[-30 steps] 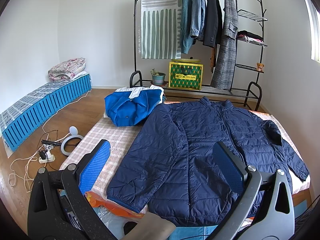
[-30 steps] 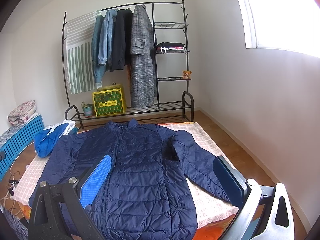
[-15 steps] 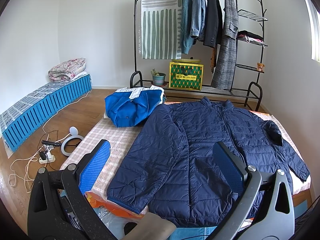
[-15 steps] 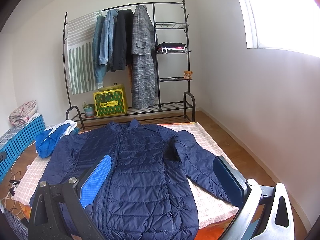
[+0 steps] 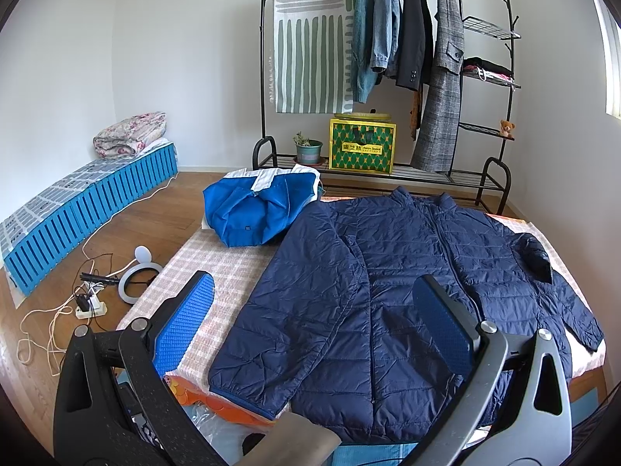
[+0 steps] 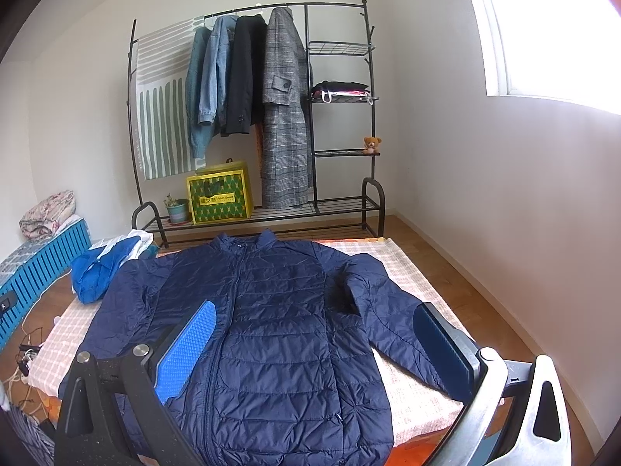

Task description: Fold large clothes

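Note:
A navy quilted puffer jacket (image 5: 392,283) lies flat, front up and zipped, on a checked pink cloth (image 5: 217,268), collar toward the rack. Both sleeves lie beside the body. It also shows in the right wrist view (image 6: 271,326). My left gripper (image 5: 314,326) is open and empty, held above the jacket's hem near its left sleeve cuff. My right gripper (image 6: 322,353) is open and empty, held above the hem on the right sleeve side. Neither touches the jacket.
A bright blue jacket (image 5: 256,209) lies bunched at the cloth's far left corner. A black clothes rack (image 5: 388,77) with hanging coats and a yellow-green box (image 5: 363,147) stands behind. Blue crates (image 5: 77,209), cables and a ring light (image 5: 137,275) are on the floor at left.
Both grippers have shifted only slightly; the right wrist view has drifted a little to the left. The jacket has not moved.

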Demonstrator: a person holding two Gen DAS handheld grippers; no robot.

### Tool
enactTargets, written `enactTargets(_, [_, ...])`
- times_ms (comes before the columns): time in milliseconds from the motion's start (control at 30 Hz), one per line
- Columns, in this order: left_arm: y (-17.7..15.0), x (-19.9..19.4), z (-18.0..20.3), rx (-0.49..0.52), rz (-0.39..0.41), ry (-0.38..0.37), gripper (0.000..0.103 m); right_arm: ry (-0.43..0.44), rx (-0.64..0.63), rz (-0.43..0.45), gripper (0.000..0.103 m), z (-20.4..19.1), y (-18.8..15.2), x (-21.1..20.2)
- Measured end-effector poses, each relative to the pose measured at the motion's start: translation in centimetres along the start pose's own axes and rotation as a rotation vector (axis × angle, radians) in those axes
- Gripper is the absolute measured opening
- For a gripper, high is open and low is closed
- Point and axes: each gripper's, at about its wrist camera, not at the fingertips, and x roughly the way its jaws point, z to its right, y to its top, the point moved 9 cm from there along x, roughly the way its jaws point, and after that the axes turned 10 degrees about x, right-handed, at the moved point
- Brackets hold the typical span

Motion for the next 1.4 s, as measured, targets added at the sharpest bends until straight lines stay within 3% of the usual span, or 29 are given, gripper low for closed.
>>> enactTargets(400, [0.1,4.4,-4.1,-0.006,-0.020,0.025,0.103,0.094,-0.055,-0.027,0.103,-5.9,-1.1,2.4])
enactTargets(600, [0.7,7.8,-7.1,0.032,-0.029,0.019,0.103,0.280,-0.070,0.019,0.103,-11.6,-1.9,3.8])
enactTargets(767, [0.8,11.6,-9.4,0.028,-0.034,-0.034,0.103,0.399,-0.200,-0.058,0.103,-18.1,-4.6,5.2])
enactTargets(833, [0.4,13.1,-10.6,0.005,-0.047,-0.052,0.103,0.484,-0.285,-0.119,0.102,-21.9,-6.8,5.6])
enactTargets(933, [-0.7,15.3,-12.4,-0.049,-0.071,-0.077,0.098,0.590,-0.381,-0.209,0.092,-26.6,-10.4,6.1])
enactTargets(1000, [-2.0,16.5,-13.8,-0.095,-0.102,-0.093,0.088,0.650,-0.438,-0.282,0.085,-29.6,-13.5,6.3])
enactTargets(1100, [-4.3,18.3,-16.3,-0.166,-0.155,-0.125,0.084,0.736,-0.541,-0.395,0.079,-34.5,-18.8,6.6])
enactTargets(1267, [-6.7,19.4,-21.0,-0.205,-0.190,-0.036,0.083,0.840,-0.658,-0.508,0.076,-40.8,-25.7,6.8])
enactTargets(1400, [-8.2,20.1,-23.8,-0.267,-0.207,-0.025,0.083,0.891,-0.735,-0.585,0.072,-44.2,-30.5,7.3])
